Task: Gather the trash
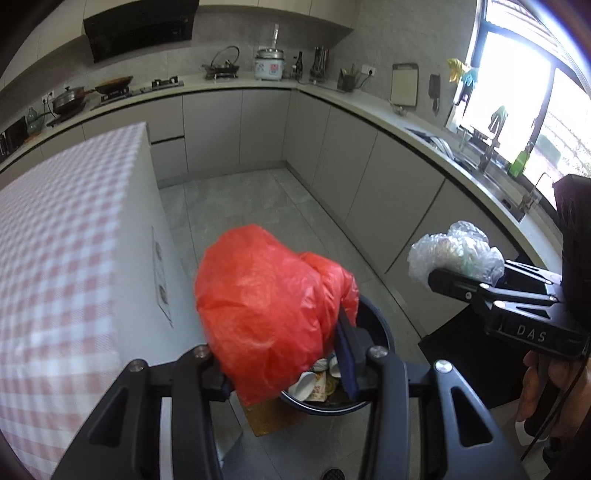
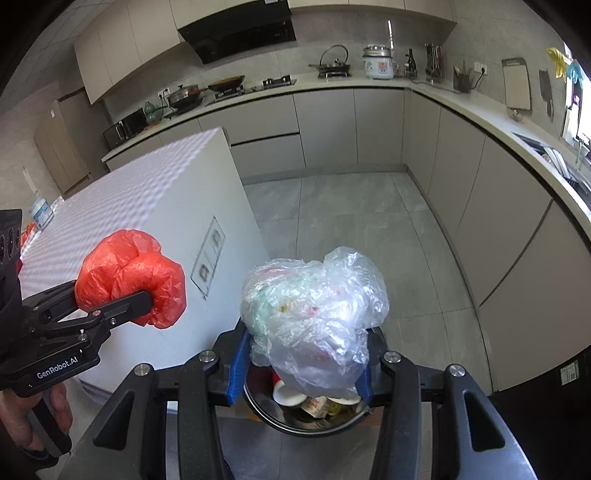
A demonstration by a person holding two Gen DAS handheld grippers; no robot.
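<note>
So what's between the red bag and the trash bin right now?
Nothing: in the left wrist view the red bag, clamped in the left gripper, hangs directly above the trash bin with only air between.

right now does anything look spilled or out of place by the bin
Nothing spilled. A brown flat piece lies on the floor under the bin, sticking out at its edge. Both bags, red and clear, are held in grippers.

**Premises: domestic kitchen**

L-shaped counter [image 2: 369,86] over grey base cabinets [image 2: 325,125]. Range hood [image 2: 240,35] above gas hob [image 2: 255,88] with pans. Rice cooker [image 2: 377,62], kettle [image 2: 334,61], cutting board [image 2: 516,83], sink [image 1: 476,162] at window. Tiled floor [image 2: 351,221].
</note>
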